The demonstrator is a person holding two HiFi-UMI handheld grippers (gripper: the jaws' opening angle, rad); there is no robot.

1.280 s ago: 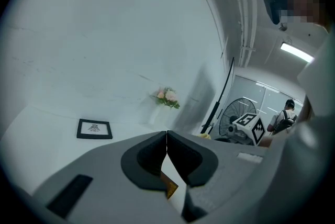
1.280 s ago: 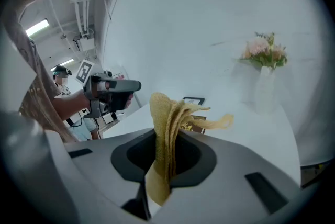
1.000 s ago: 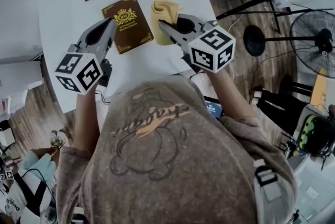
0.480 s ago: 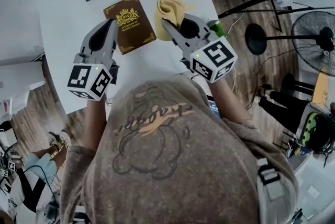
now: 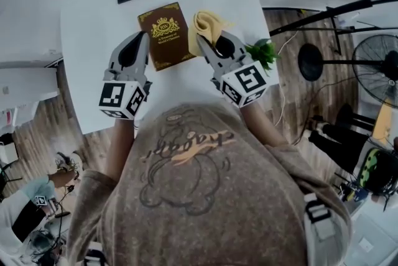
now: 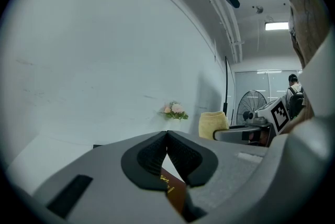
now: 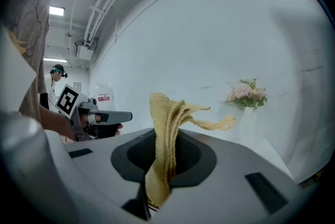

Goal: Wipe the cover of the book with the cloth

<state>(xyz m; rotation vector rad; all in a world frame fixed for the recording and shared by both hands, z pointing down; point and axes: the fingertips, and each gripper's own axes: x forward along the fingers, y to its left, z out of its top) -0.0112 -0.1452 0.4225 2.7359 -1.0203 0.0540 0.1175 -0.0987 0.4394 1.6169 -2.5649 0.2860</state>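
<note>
The right gripper pinches the cloth just beside the book; the left gripper, jaws together and empty, hangs by the book's left edge.

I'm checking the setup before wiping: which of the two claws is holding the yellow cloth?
The right claw: it is shut on the yellow cloth, which sticks up between its jaws. The left claw is shut with nothing in it.

tee: grey-brown, cartoon print | left tongs: grey, black pads, black-white marker cube | right tongs: same
</note>
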